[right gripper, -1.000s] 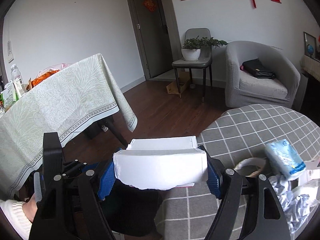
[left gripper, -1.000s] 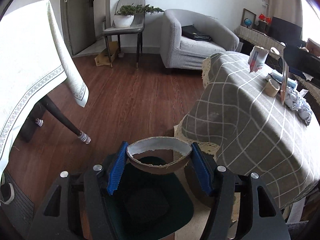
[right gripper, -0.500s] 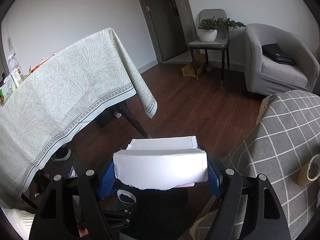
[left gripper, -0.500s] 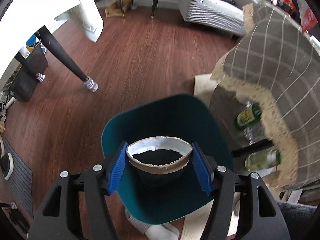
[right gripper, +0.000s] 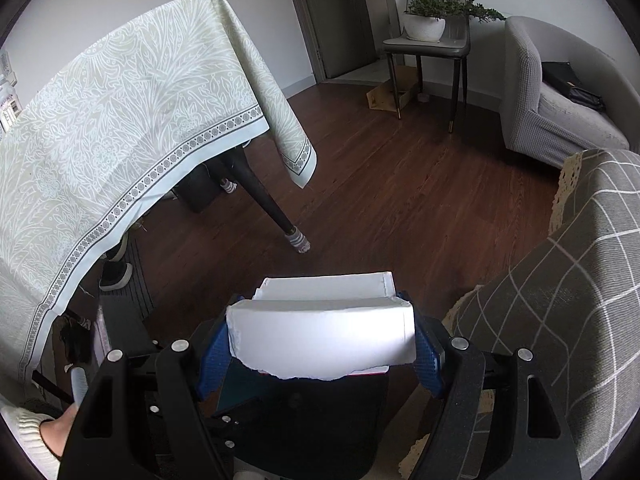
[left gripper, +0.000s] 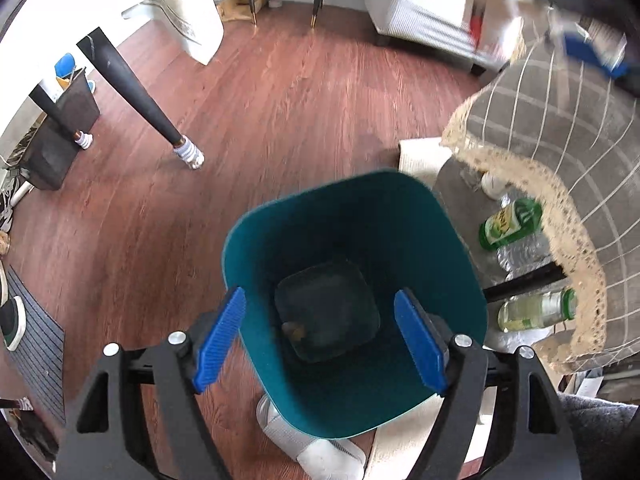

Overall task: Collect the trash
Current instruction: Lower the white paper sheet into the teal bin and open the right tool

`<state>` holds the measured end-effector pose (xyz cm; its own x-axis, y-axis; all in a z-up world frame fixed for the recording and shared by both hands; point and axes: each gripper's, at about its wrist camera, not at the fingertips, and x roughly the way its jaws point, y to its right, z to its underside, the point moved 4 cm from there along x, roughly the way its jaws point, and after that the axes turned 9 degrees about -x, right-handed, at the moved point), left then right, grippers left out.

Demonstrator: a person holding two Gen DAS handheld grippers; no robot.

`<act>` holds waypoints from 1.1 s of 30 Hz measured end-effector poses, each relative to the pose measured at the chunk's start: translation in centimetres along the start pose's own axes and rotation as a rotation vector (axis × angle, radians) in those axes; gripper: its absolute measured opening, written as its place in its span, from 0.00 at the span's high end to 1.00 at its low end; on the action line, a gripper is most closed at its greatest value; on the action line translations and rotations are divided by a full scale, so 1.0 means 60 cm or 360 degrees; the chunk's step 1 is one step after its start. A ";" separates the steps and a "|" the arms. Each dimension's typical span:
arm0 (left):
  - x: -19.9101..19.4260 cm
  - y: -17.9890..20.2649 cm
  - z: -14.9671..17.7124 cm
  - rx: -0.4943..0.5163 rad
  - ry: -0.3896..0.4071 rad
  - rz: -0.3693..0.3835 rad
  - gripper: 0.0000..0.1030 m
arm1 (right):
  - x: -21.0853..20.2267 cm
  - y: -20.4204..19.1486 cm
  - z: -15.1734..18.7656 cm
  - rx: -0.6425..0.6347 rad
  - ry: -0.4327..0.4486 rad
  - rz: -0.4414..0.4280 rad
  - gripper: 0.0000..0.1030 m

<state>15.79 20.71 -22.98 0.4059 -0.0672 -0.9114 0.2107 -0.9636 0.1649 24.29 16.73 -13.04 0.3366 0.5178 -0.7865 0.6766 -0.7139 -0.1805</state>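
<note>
In the left wrist view my left gripper (left gripper: 320, 336) is open and empty, its blue pads spread over the mouth of a teal trash bin (left gripper: 436, 248) on the floor. A small brownish thing (left gripper: 296, 330) lies at the bin's dark bottom. In the right wrist view my right gripper (right gripper: 320, 344) is shut on a white torn paper box (right gripper: 320, 336), held above the floor beside the checked round table (right gripper: 580, 280). A sliver of the teal bin (right gripper: 236, 388) shows below the box.
A green bottle (left gripper: 512, 222) and a clear bottle (left gripper: 536, 310) lie on a shelf under the checked cloth, right of the bin. A table with pale green cloth (right gripper: 120, 120) and black legs (left gripper: 136, 92) stands left. Grey armchair (right gripper: 560, 96) and chair with plant (right gripper: 428, 28) stand far back.
The left gripper has opened and the paper cup it held has gone from between its pads. The view has tilted down over the bin. The right gripper with the box has moved toward the bin.
</note>
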 end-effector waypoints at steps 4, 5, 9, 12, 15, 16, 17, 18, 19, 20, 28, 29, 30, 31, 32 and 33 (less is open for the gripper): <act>-0.038 -0.001 -0.012 0.0014 0.0145 0.0020 0.23 | 0.029 0.001 0.012 -0.0010 -0.0088 0.0009 0.26; -0.048 -0.001 -0.015 0.0019 0.0180 0.0024 0.23 | 0.038 0.002 0.016 -0.0008 -0.0109 0.0014 0.26; -0.088 -0.002 -0.029 0.0016 0.0301 0.0061 0.25 | 0.071 0.006 0.035 0.0018 -0.0196 0.0015 0.26; -0.115 -0.001 -0.036 0.0046 0.0377 0.0076 0.31 | 0.099 0.003 0.050 0.0012 -0.0256 0.0017 0.26; -0.134 0.002 -0.040 0.0067 0.0430 0.0086 0.35 | 0.128 -0.005 0.068 0.0009 -0.0323 -0.0002 0.26; -0.138 0.002 -0.042 0.0066 0.0440 0.0095 0.37 | 0.137 -0.010 0.073 0.0008 -0.0345 -0.0012 0.26; -0.141 0.003 -0.044 0.0065 0.0444 0.0107 0.39 | 0.144 -0.014 0.077 0.0003 -0.0368 -0.0022 0.26; -0.144 0.004 -0.047 0.0063 0.0448 0.0123 0.42 | 0.154 -0.021 0.082 -0.0011 -0.0396 -0.0031 0.26; -0.149 0.004 -0.050 0.0060 0.0454 0.0138 0.43 | 0.162 -0.028 0.087 -0.0030 -0.0420 -0.0035 0.26; -0.153 0.006 -0.052 0.0055 0.0465 0.0152 0.45 | 0.171 -0.035 0.091 -0.0049 -0.0445 -0.0037 0.26; -0.203 0.010 -0.070 0.0021 0.0578 0.0246 0.53 | 0.225 -0.078 0.141 -0.0196 -0.0659 -0.0049 0.26; -0.205 0.008 -0.072 0.0002 0.0575 0.0253 0.53 | 0.231 -0.079 0.148 -0.0199 -0.0679 -0.0047 0.26; -0.204 0.005 -0.072 -0.0019 0.0564 0.0256 0.55 | 0.237 -0.081 0.156 -0.0204 -0.0702 -0.0048 0.26; -0.204 0.003 -0.075 -0.0044 0.0552 0.0265 0.57 | 0.243 -0.083 0.164 -0.0208 -0.0726 -0.0052 0.26; -0.205 0.001 -0.078 -0.0071 0.0549 0.0280 0.59 | 0.248 -0.085 0.171 -0.0215 -0.0750 -0.0049 0.26; -0.208 0.001 -0.081 -0.0089 0.0554 0.0292 0.59 | 0.252 -0.086 0.179 -0.0229 -0.0767 -0.0040 0.25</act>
<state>15.04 22.74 -9.76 0.7163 -0.1358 -0.6845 0.1508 -0.9276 0.3418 18.85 23.22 -30.35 0.0013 0.2331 -0.9724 0.7754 -0.6142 -0.1462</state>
